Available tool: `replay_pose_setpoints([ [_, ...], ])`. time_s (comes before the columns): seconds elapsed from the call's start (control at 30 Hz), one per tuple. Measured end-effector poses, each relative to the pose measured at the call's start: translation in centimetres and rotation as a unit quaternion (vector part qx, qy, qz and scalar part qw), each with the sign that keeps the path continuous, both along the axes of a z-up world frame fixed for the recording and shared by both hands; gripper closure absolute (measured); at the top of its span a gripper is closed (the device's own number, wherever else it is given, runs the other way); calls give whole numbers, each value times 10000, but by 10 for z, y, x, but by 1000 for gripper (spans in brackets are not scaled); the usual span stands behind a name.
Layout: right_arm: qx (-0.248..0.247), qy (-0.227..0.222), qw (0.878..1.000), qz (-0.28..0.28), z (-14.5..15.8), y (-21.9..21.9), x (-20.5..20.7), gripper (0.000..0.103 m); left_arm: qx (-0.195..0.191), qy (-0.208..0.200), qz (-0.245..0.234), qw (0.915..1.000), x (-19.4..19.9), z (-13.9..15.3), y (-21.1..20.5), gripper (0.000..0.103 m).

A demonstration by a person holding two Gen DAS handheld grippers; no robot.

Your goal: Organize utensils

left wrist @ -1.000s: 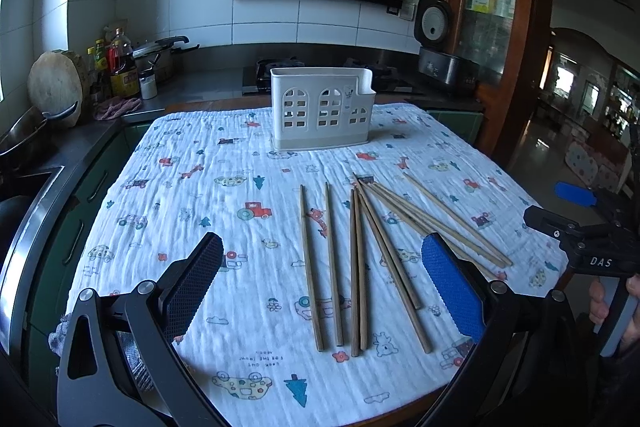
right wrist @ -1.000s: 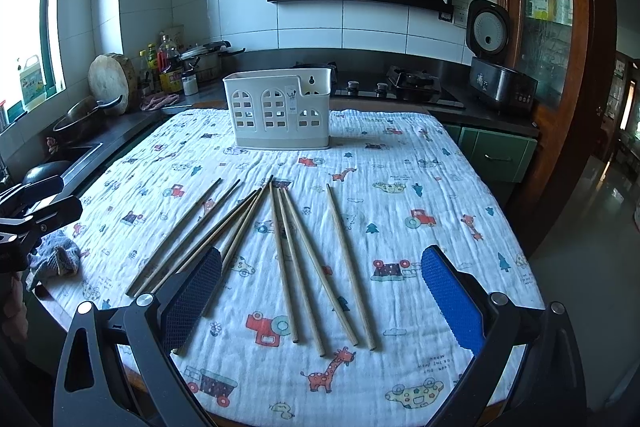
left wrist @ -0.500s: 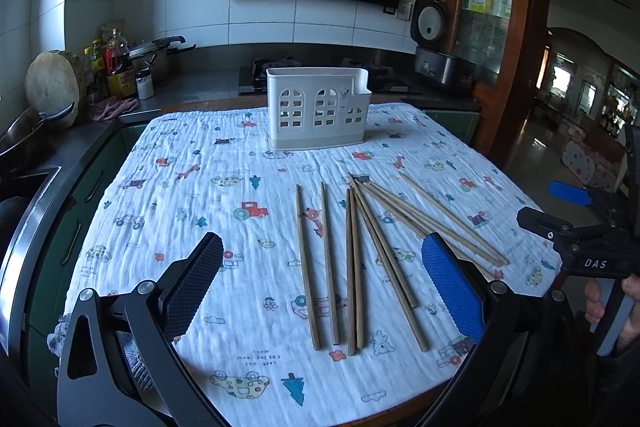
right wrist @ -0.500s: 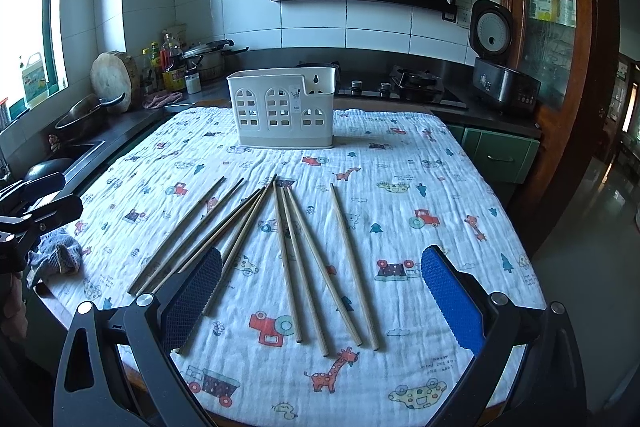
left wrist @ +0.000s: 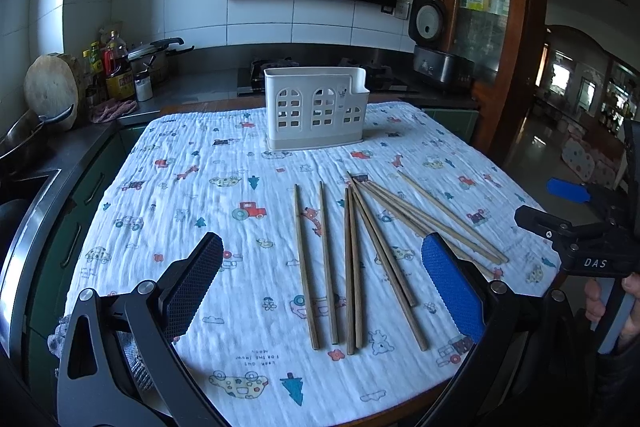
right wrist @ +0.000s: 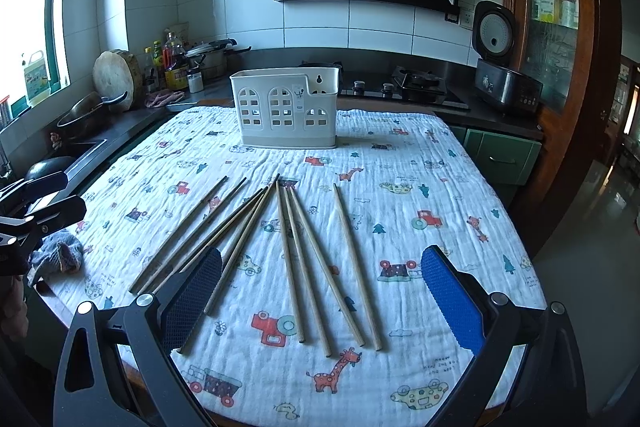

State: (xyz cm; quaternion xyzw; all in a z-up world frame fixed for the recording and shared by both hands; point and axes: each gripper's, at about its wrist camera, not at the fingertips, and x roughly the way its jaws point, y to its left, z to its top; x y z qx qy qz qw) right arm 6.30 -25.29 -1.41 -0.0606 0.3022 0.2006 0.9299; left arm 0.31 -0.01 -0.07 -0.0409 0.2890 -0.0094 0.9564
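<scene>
1. Standing upright at the far end of the table, the white plastic utensil caddy with arched window cut-outs (left wrist: 316,113) (right wrist: 287,115) rests on a white crinkled cloth printed with small cars, trees and giraffes (left wrist: 192,195) (right wrist: 420,187).
2. Lying flat on that cloth, nearer the cameras than the caddy and well apart from it, are the long light-brown wooden chopsticks (left wrist: 352,267) (right wrist: 304,259), fanned out with their far tips drawn closer together and their near ends spread.
3. Hovering above the near edge of the cloth, the left gripper (left wrist: 320,287) has its two blue textured pads spread wide with nothing between them; several chopsticks show through the gap, but none touches a pad.
4. Hanging likewise over the near edge, the right gripper (right wrist: 318,303) is spread just as wide and grips nothing; in its view the left pad overlaps the near ends of the leftmost chopsticks, though whether it touches them cannot be told.
5. Sitting behind the caddy, a black gas hob (right wrist: 416,87) lies on the dark counter, and a dark rice cooker with its lid raised (right wrist: 504,67) stands to the caddy's right.
6. Leaning left of the caddy, a round wooden chopping board (right wrist: 114,75) stands beside a cluster of bottles (right wrist: 172,63).
7. Resting off the cloth's left edge, well nearer than the caddy, is a crumpled grey-blue rag (right wrist: 60,253).
</scene>
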Motion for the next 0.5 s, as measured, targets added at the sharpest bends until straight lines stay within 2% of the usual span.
replay_pose_setpoints([
  [0.5, -27, 35, 10000, 61, -5, 3, 3, 6, 20, 53, 9, 10000, 4, -4, 0, 5],
])
